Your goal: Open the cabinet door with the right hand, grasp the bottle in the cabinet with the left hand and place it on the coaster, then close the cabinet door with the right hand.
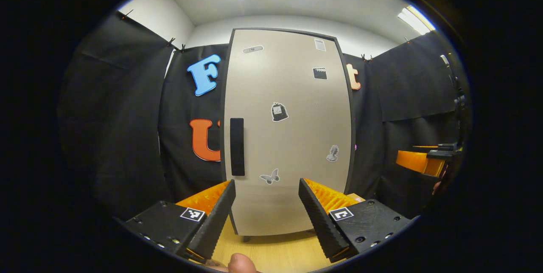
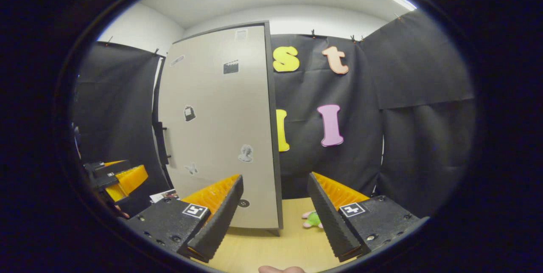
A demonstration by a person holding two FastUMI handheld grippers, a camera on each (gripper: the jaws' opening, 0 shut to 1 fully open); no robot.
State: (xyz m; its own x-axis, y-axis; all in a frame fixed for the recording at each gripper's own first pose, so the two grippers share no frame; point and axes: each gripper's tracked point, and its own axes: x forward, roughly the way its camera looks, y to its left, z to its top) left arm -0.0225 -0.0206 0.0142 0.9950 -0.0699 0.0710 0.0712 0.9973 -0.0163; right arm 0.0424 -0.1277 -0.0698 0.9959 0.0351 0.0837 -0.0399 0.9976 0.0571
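Cabinet (image 1: 288, 133), door shut, handle (image 1: 237, 146) at 9 o'clock on the door, upright on table (image 1: 280, 254); left gripper (image 1: 267, 209) wide, empty, facing the door; right gripper (image 2: 275, 205) wide, empty, toy (image 2: 313, 218) at 5 o'clock of the cabinet.

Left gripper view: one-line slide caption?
Open left gripper faces the closed cabinet door, its black handle at the door's left edge.
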